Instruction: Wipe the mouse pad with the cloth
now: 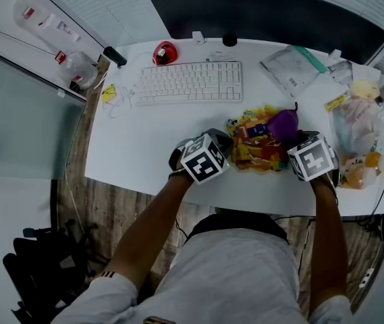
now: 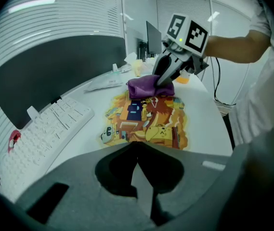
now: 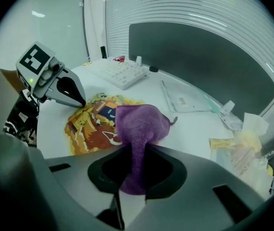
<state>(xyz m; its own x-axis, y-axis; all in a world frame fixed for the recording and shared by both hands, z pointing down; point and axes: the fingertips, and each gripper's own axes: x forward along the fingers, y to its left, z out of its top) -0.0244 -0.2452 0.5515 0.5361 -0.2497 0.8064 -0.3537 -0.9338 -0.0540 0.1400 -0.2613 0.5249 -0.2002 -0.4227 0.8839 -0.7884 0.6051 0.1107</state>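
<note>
Cloth [image 3: 144, 121] (purple, soft and limp, I judge) drapes over the far right corner of the mouse pad [image 3: 86, 131], one bunched fold pinched by the right gripper [image 3: 133, 153]. The left gripper [image 2: 137, 146], jaws pressed together on nothing, waits at the pad's left edge.

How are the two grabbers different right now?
The right gripper pinches the purple cloth; the left gripper pinches nothing. The left gripper sits at the left edge of the mouse pad, the right gripper at its right edge. Both are shut.

Mouse pad [image 1: 256, 150] near edge partly hidden, keyboard [image 1: 192, 82] legends too small
</note>
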